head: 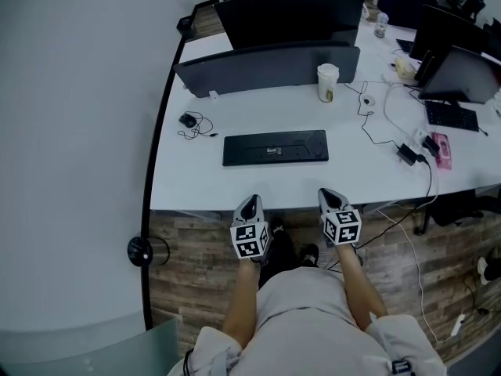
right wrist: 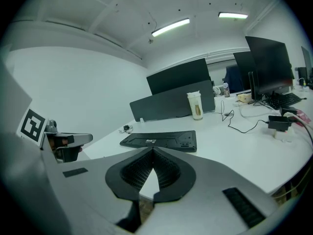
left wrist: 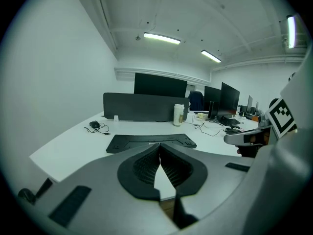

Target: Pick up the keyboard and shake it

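Left gripper point(head: 250, 203) and right gripper point(head: 329, 195) hovering at the desk point(head: 196, 180) edge, jaws closed on nothing, keyboard point(head: 275, 147) lying just ahead of the 2, cup point(head: 327, 82) and dark divider point(head: 266, 67) standing beyond it, black cable point(head: 387, 142) trailing ahead-right.

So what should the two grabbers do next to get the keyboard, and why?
Probably open both sets of jaws first. The left gripper and right gripper are both shut and empty, held near the desk's front edge, and the keyboard lies flat further in, untouched. Shut jaws cannot take its ends, so they should open before reaching forward.
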`<state>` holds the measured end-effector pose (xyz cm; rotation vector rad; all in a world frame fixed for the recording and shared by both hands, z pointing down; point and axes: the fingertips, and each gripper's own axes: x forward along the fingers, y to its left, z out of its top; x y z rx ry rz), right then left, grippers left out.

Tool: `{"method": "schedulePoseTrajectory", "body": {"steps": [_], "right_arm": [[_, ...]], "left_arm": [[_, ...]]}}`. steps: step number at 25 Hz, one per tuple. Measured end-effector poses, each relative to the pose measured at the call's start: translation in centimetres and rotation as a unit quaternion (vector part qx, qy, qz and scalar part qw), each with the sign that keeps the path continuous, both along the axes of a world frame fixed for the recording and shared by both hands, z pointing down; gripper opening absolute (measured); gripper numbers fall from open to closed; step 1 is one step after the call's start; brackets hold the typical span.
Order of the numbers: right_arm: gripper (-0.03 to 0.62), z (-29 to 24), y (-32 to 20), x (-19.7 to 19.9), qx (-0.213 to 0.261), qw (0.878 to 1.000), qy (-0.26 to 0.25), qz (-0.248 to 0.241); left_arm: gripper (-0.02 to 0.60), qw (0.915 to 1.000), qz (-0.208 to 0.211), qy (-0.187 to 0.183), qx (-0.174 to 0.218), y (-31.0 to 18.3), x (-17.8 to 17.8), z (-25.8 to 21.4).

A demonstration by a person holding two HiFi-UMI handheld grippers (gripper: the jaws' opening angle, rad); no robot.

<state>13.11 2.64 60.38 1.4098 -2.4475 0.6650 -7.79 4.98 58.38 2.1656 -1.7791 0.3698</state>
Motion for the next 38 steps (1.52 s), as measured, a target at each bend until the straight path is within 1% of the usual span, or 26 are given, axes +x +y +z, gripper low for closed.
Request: {"method": "schedulePoseTrajectory", "body": {"steps": [18, 31, 38], "right_arm": [[0.04, -0.1, 0.4, -0.9, 0.002, 1.0, 0.005, -0.009], [0.038, -0.4, -0.5, -0.8, 0.002, 1.0, -0.002, -0.01], [0.038, -0.5, -0.8, -1.0, 0.005, 1.0, 0.008, -0.019]], "left_arm": [[0.017, 0.9999, 0.008, 0.006, 0.003, 0.7, 0.2, -0.1], [0.017, 0.9999, 0.016, 0.006, 0.0, 0.0, 0.6, 0.0], [0.017, 0.9999, 0.014, 0.007, 0.002, -0.6, 0.7, -0.1]]}}
